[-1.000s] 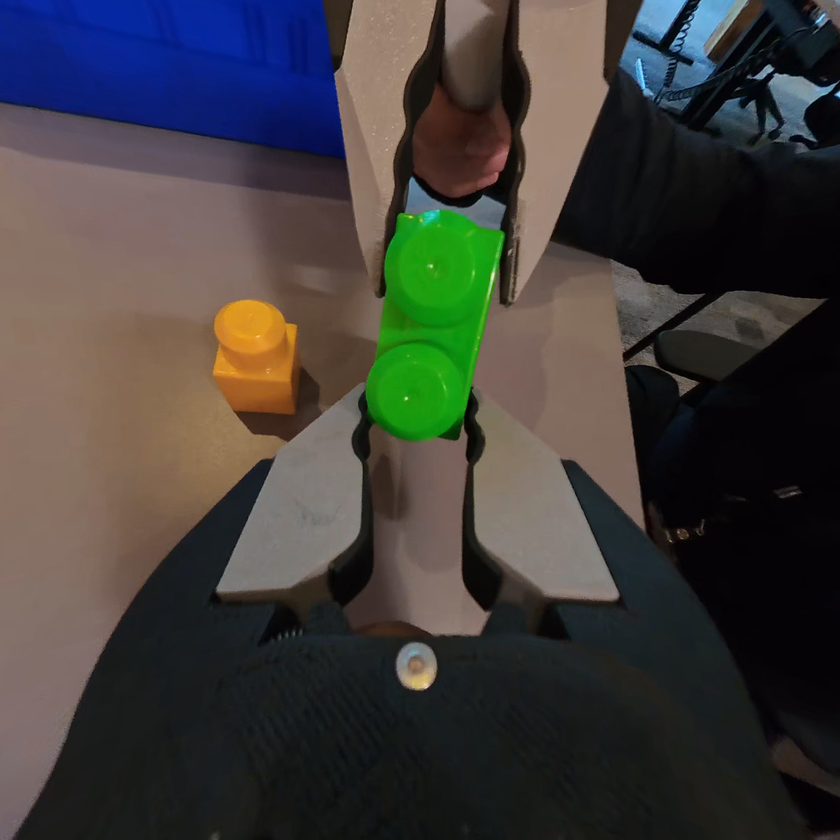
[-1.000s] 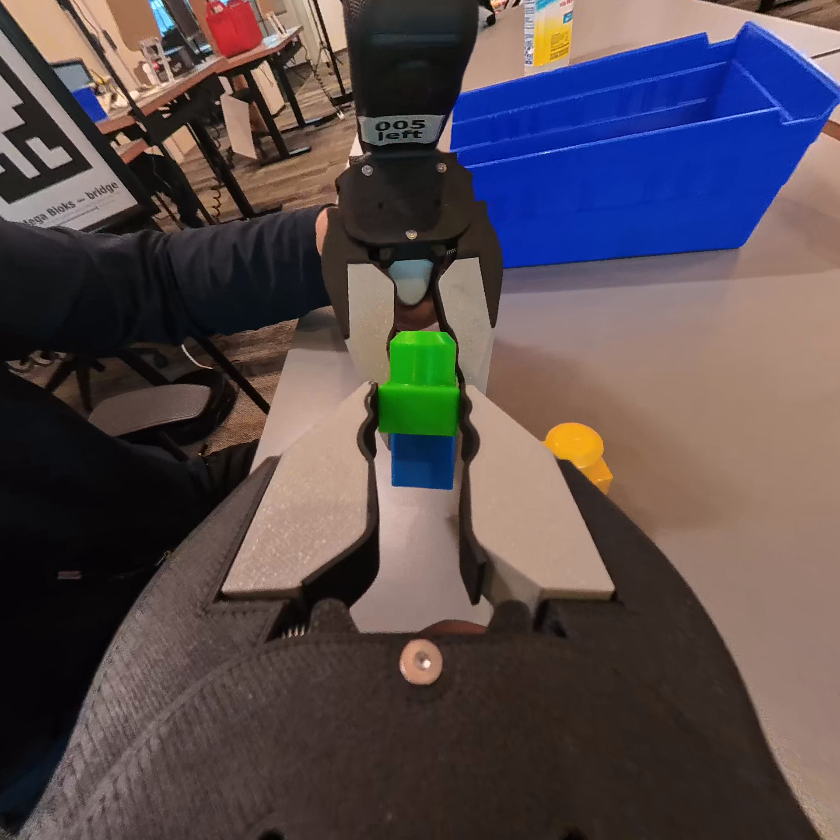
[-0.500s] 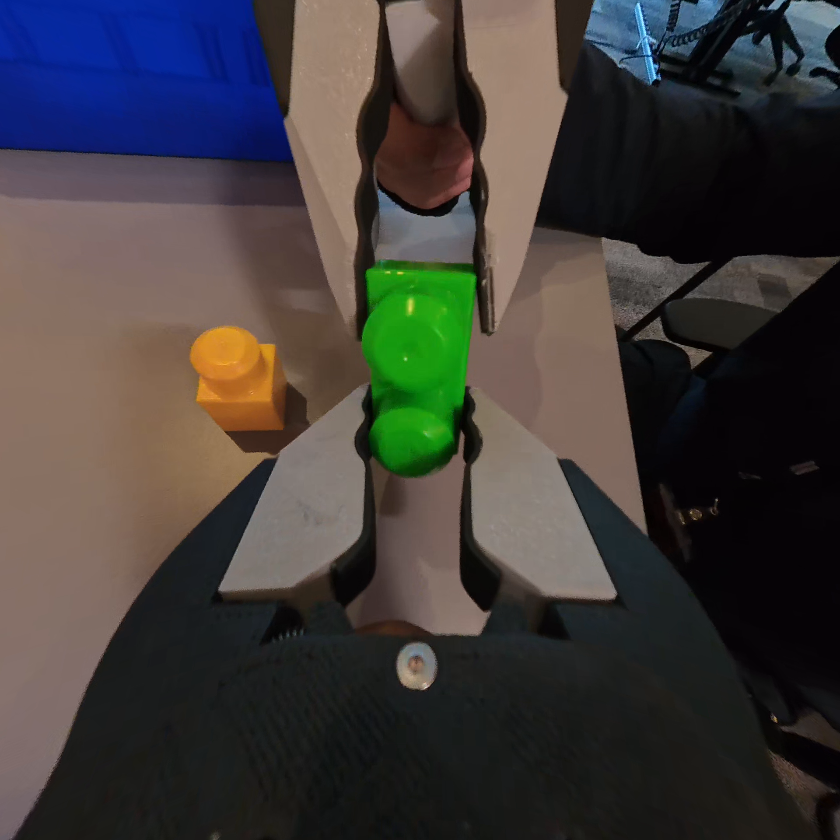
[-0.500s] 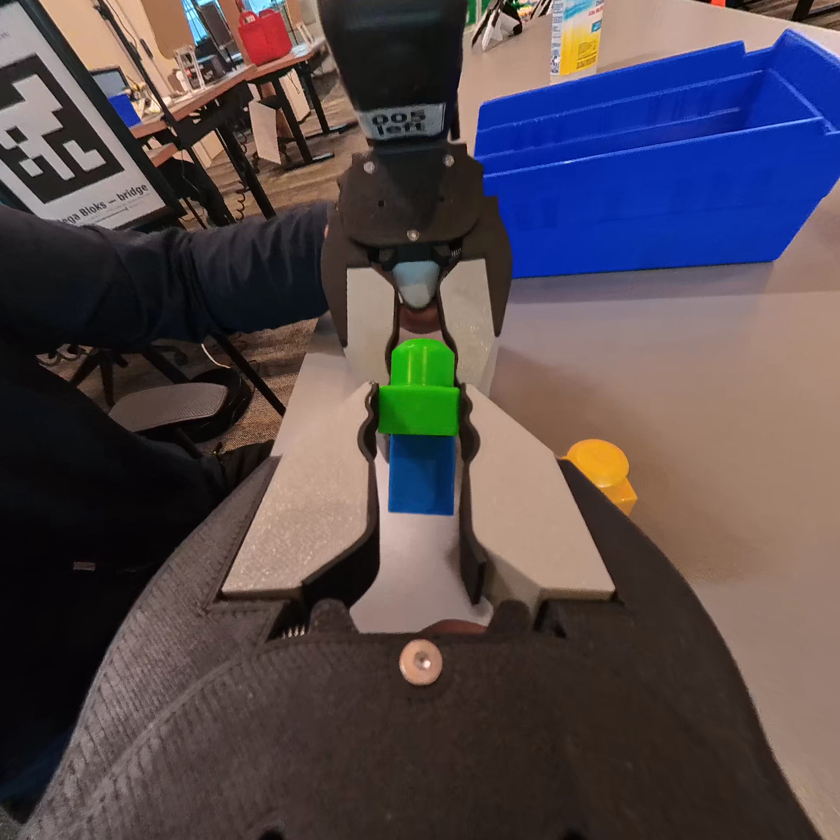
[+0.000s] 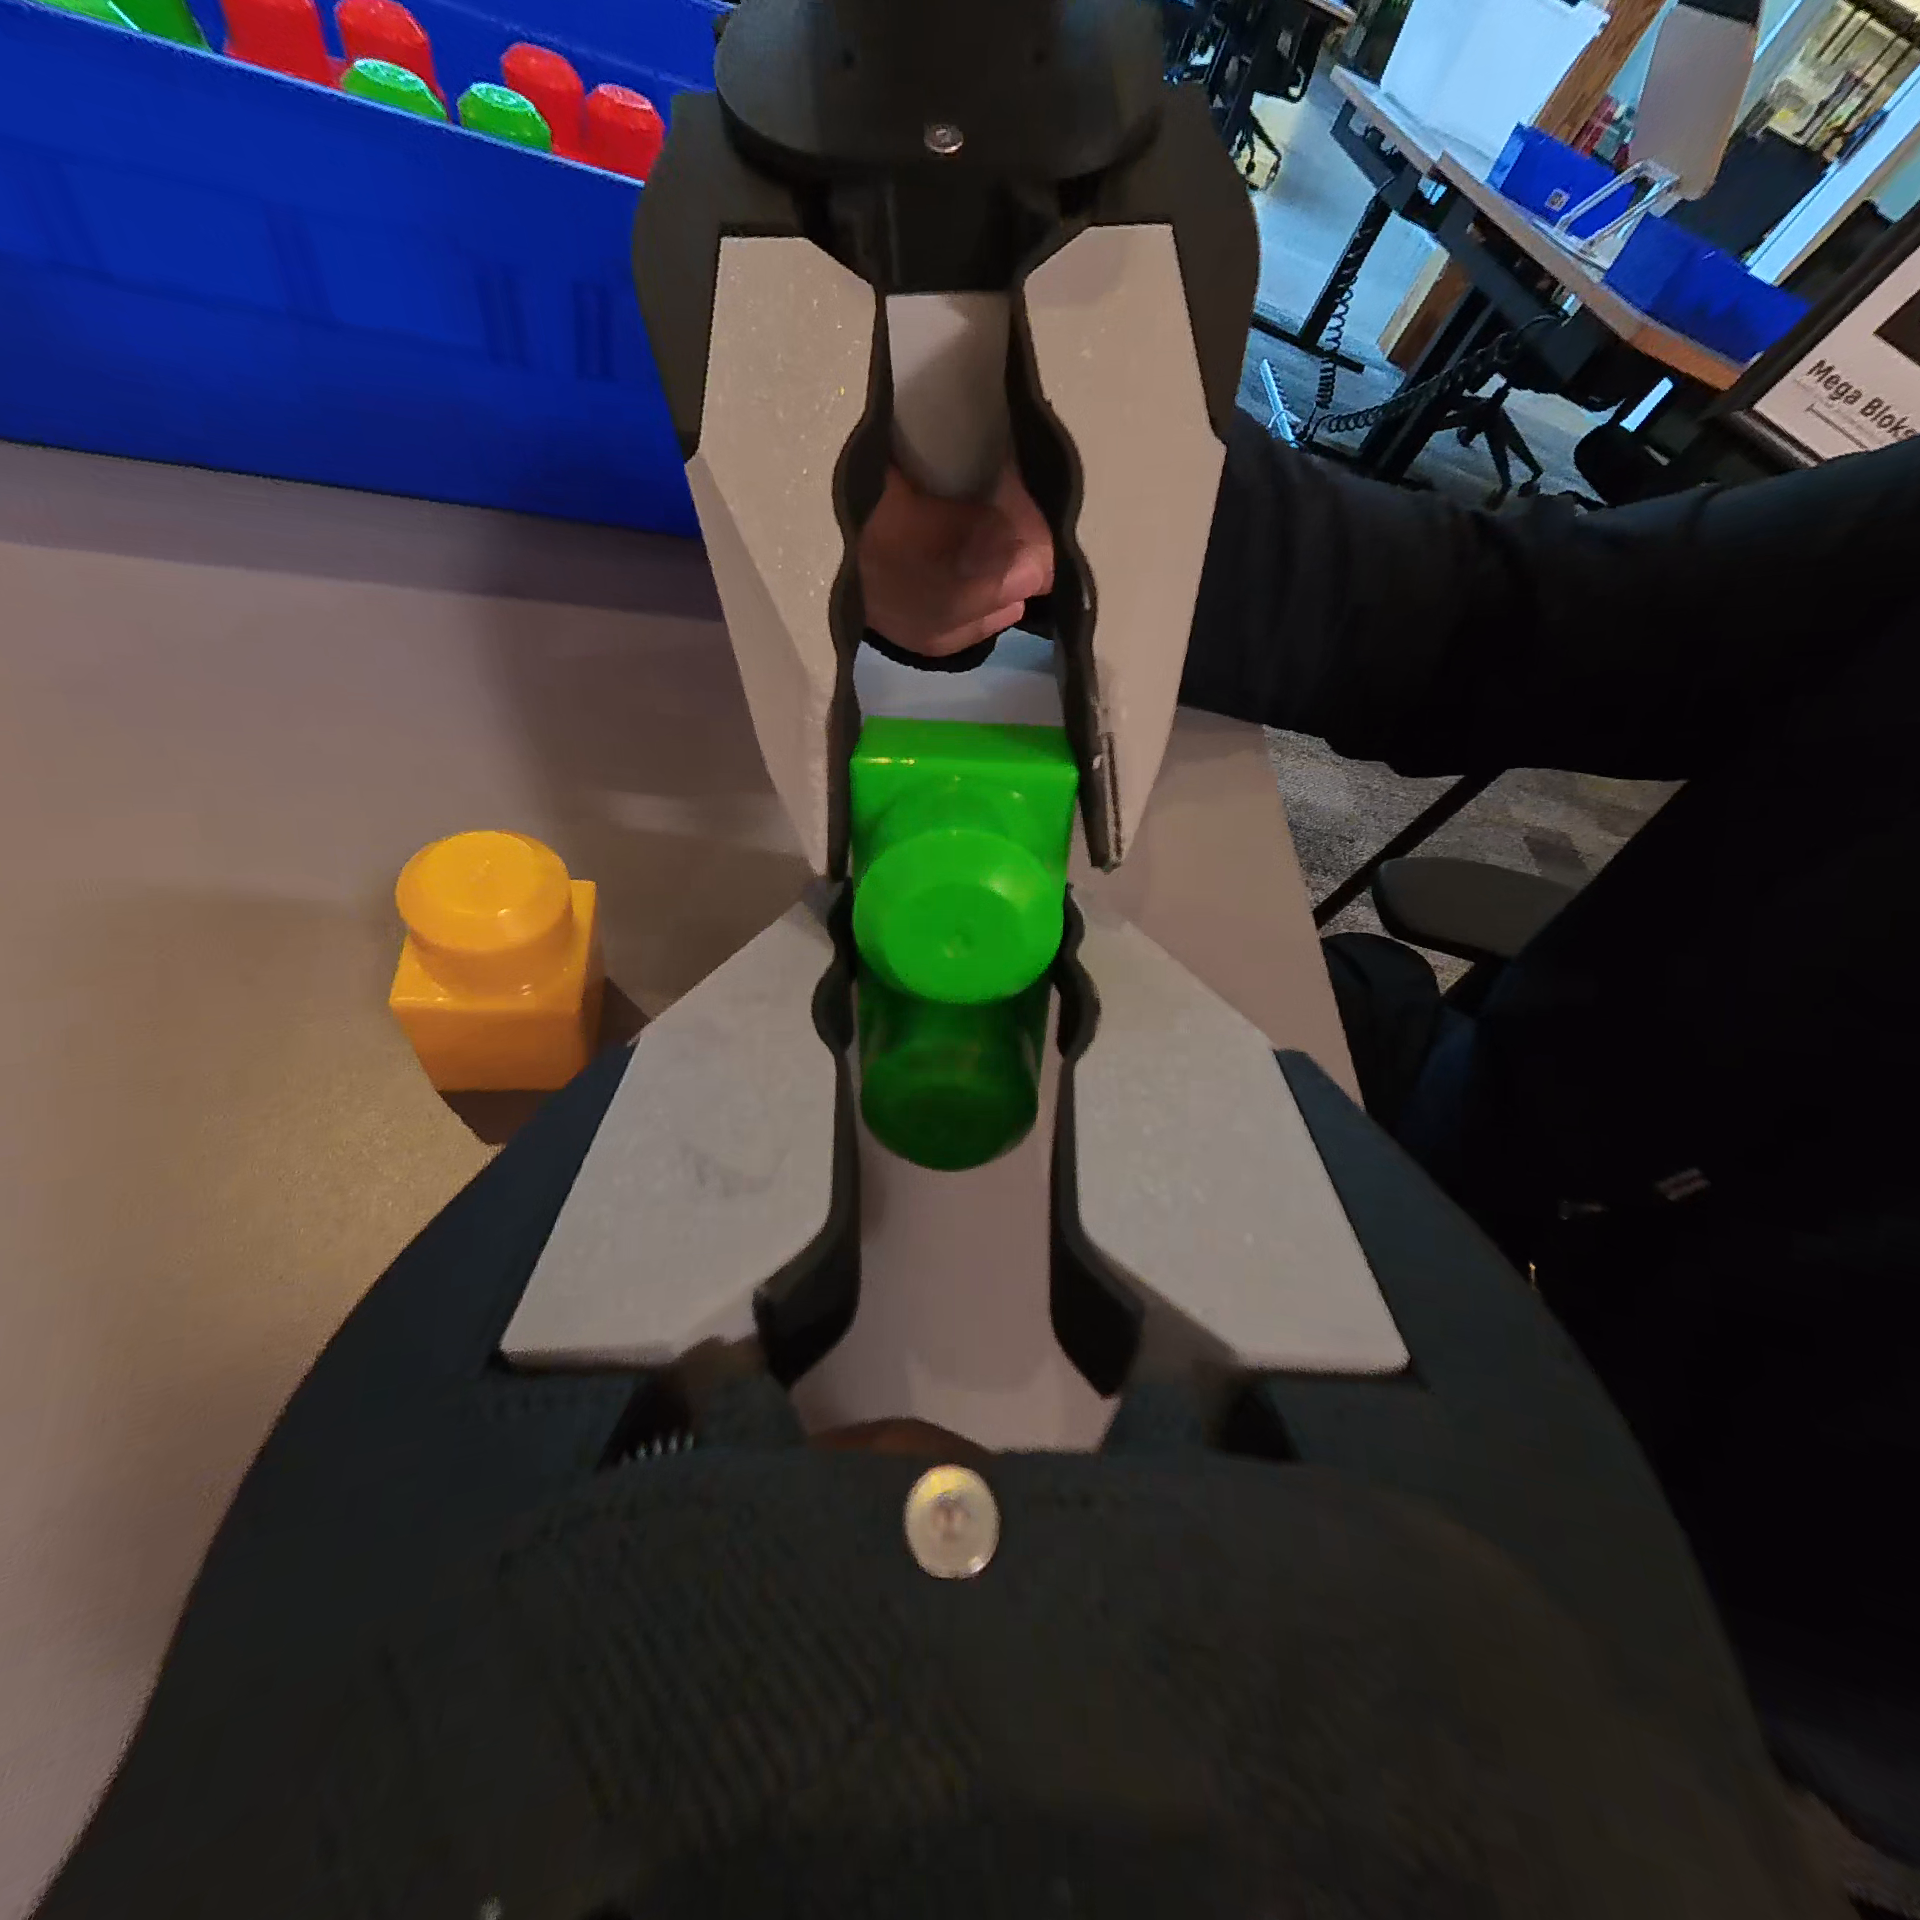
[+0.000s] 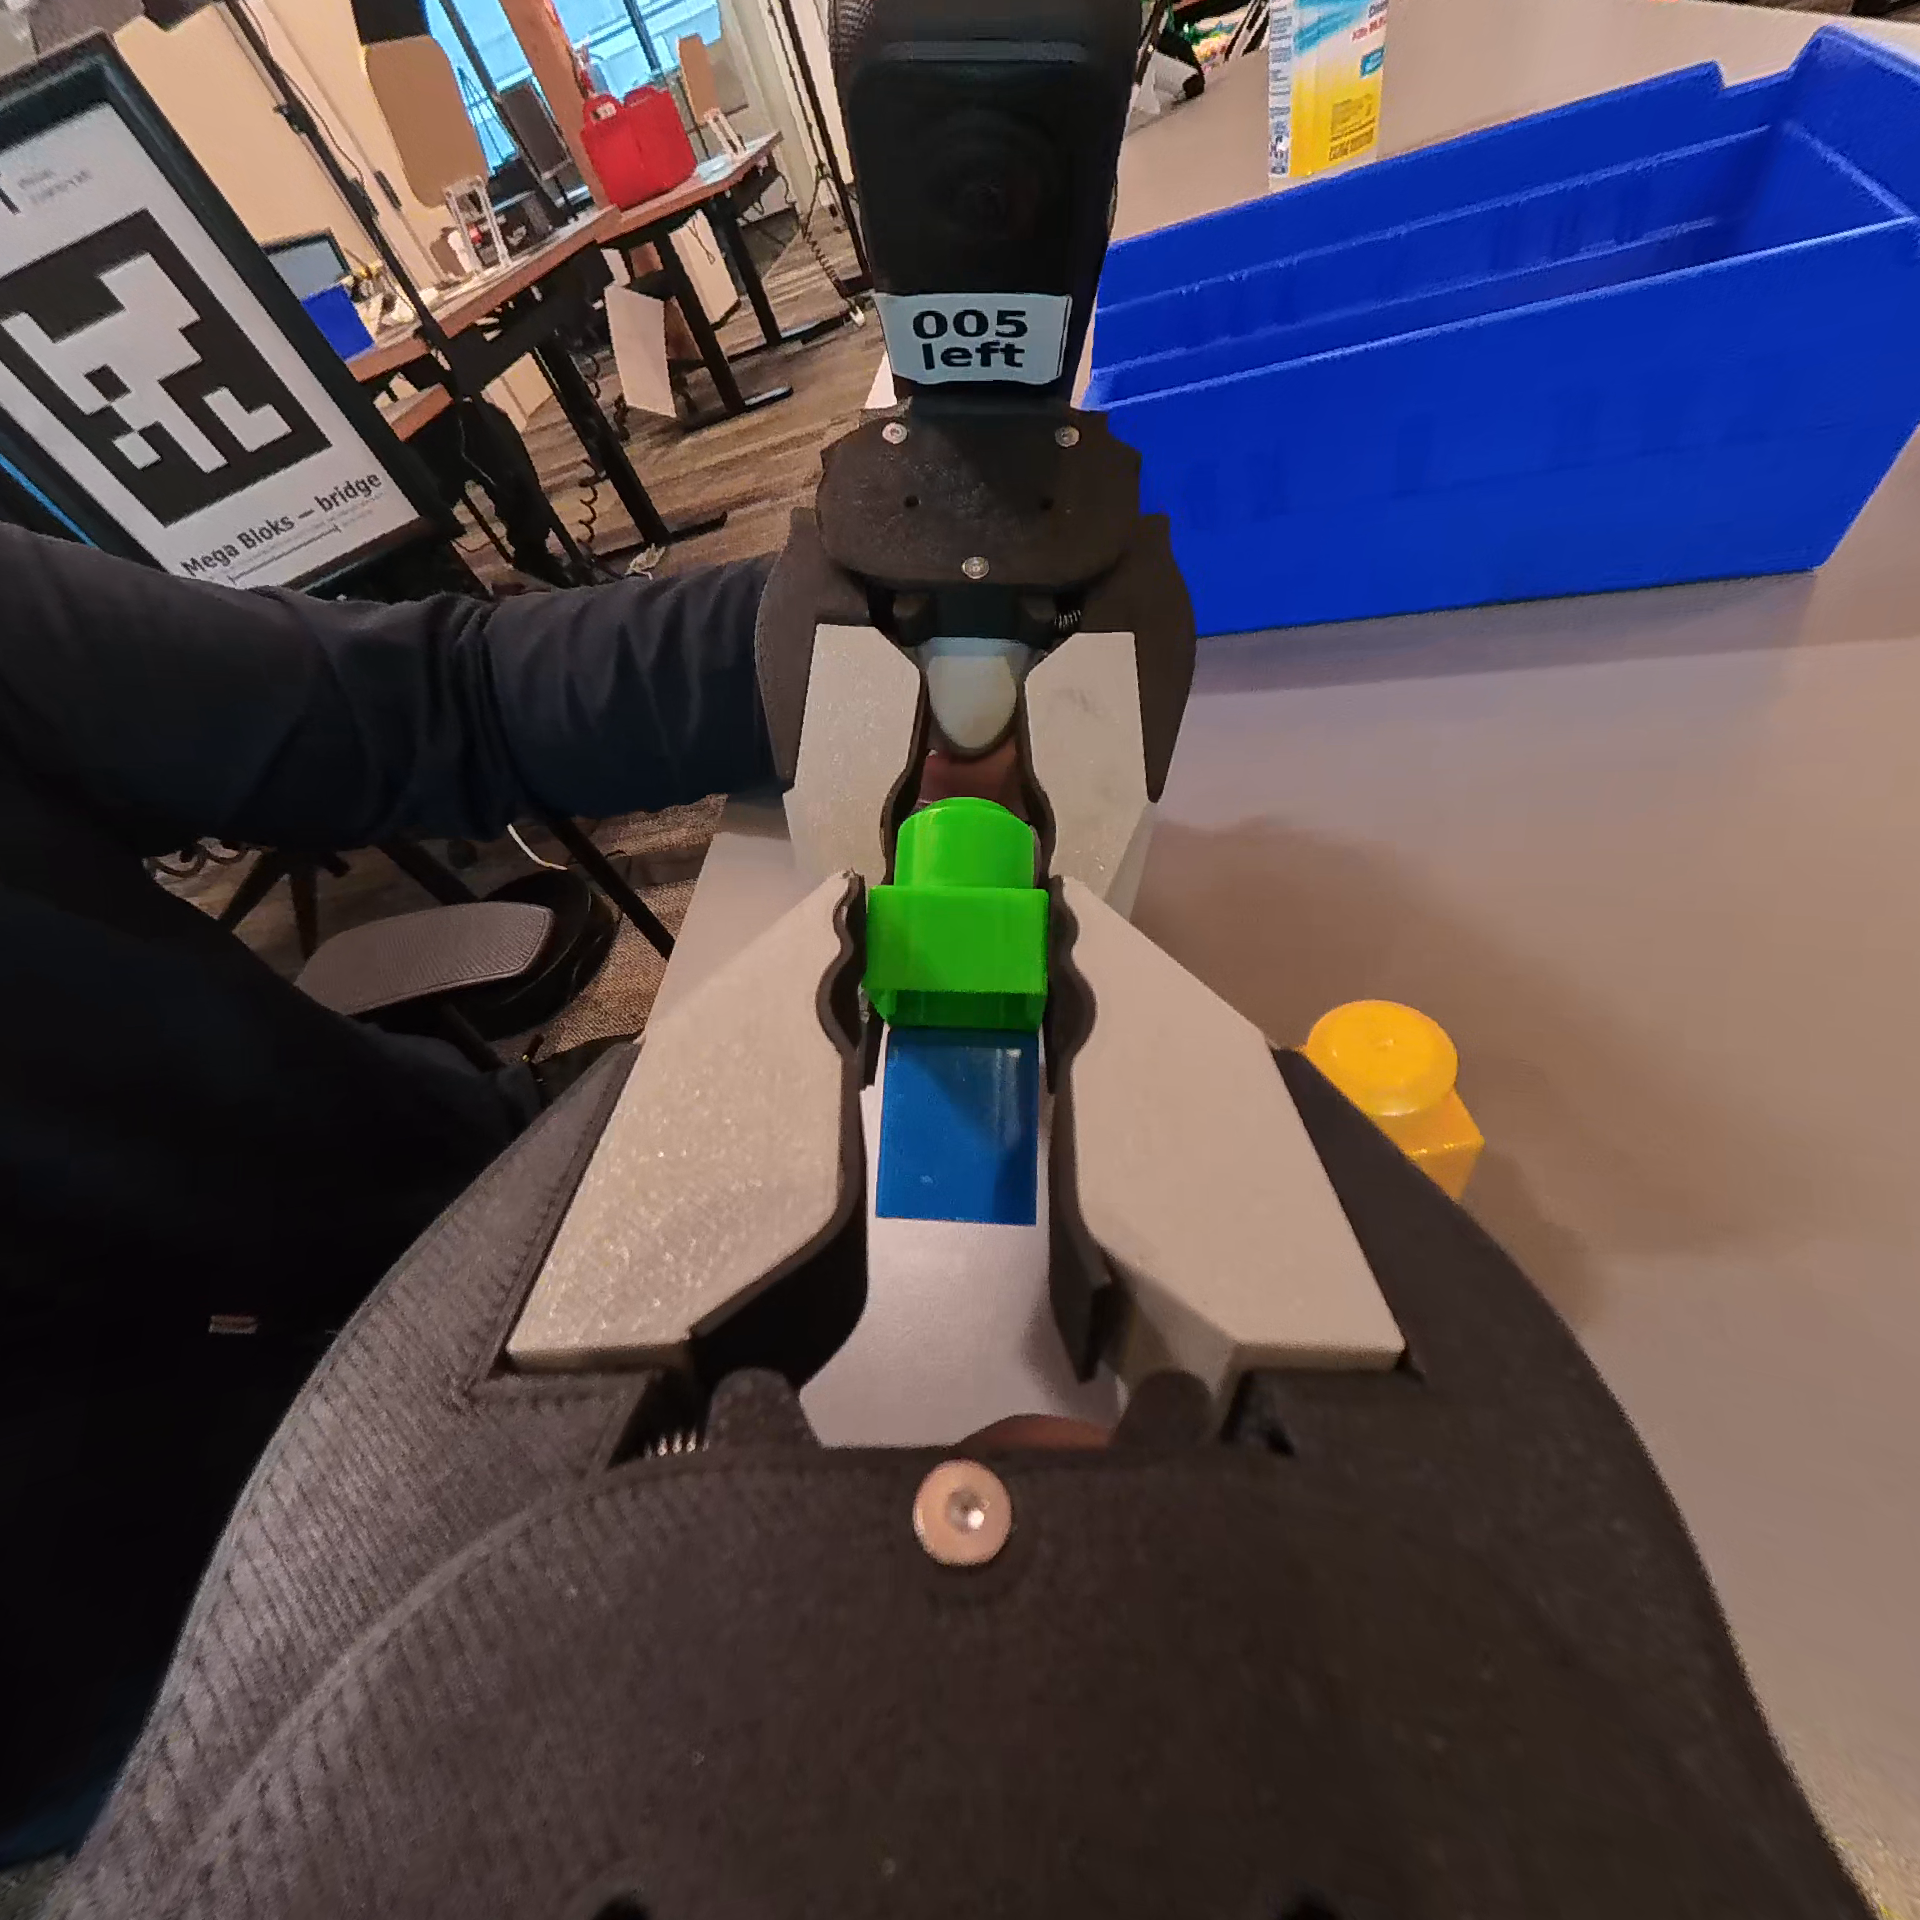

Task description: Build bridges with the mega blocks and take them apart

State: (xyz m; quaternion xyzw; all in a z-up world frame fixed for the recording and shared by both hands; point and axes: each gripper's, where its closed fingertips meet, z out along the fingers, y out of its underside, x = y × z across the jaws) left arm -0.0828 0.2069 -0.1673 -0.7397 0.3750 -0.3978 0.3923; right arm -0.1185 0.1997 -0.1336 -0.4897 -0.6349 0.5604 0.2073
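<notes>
Left gripper [image 5: 951,935]: my jaws were narrow and pressed on one end of the green block [image 5: 956,914].
Right gripper [image 6: 956,961]: my jaws pressed on the other end of the same block.
Green block: it was held above the desk [image 5: 260,727], near its edge.
Blue block [image 6: 956,1132]: just under the green one.
Yellow block [image 5: 494,966]: it stood on the desk, beside my grippers.
Blue bin [image 6: 1507,395]: at the far side of the desk.

The green block [image 5: 961,831] has tipped upward off the blue block [image 6: 956,1132], studs now facing the left gripper [image 5: 951,935].
</notes>
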